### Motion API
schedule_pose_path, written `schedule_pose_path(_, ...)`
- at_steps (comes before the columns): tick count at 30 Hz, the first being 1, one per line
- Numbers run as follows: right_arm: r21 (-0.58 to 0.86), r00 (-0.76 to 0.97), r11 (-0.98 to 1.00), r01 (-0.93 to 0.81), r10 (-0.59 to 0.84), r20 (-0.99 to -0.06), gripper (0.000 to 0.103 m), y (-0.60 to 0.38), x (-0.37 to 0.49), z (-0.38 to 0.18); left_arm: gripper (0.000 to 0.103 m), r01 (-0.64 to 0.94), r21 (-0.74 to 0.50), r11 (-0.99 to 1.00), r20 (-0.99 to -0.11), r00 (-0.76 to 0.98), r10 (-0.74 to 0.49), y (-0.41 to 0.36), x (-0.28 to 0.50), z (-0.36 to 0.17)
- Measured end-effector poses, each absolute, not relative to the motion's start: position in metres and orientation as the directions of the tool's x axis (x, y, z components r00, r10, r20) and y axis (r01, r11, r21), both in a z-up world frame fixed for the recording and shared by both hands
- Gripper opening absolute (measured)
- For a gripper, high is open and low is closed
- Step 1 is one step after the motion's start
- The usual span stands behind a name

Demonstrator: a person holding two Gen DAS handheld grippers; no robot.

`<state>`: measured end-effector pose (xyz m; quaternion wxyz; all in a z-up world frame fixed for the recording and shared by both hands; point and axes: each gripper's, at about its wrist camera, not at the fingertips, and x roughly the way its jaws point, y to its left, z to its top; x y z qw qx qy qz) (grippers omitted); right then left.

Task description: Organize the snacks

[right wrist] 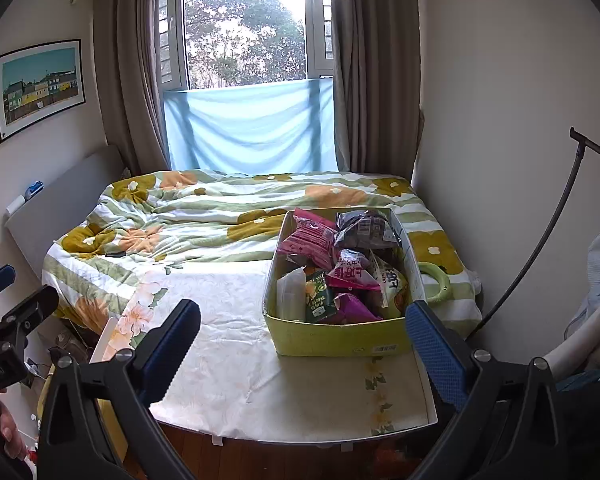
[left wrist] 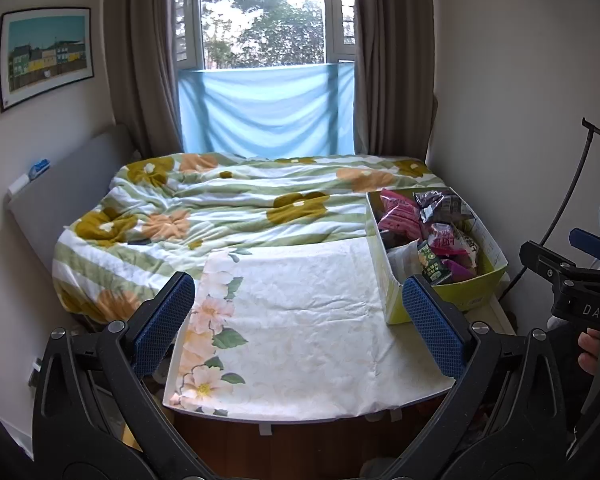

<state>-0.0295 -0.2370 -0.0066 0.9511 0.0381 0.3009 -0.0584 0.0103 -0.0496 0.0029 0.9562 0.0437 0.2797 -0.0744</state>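
Both empty: left gripper (left wrist: 298,326) and right gripper (right wrist: 302,354) jaws spread wide. Snack box (right wrist: 336,338) at 1 o'clock on surface (right wrist: 228,360), crammed. Approach from above, pinch top pink packet (right wrist: 310,238), lift straight.

A framed picture (left wrist: 46,56) of coloured houses hangs on the wall at the upper left. Brown curtains (left wrist: 144,60) flank the window (left wrist: 262,12) at top centre, with a pale blue cloth (left wrist: 266,110) across its lower part. Below, a flowered quilt (left wrist: 204,208) lies rumpled on the bed, beside a grey headboard (left wrist: 68,192) at left.
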Motion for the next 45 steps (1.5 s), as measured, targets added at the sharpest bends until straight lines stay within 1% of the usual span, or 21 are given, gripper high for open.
schedule_pose_path(35,0.039,0.807,0.989,0.140,-0.091,-0.583,0.102,-0.2359,-0.0248,-0.0073,0.103,0.155,0.035,0.987,-0.549,0.828,-0.111,-0.0559,0.0188,-0.0011)
schedule_pose_path(45,0.043,0.809,0.989,0.143,-0.091,-0.581,0.102,-0.2358,-0.0229,-0.0078,0.103,0.148,0.032,0.988,-0.508,0.854,-0.112,-0.0498,0.0182,0.0078)
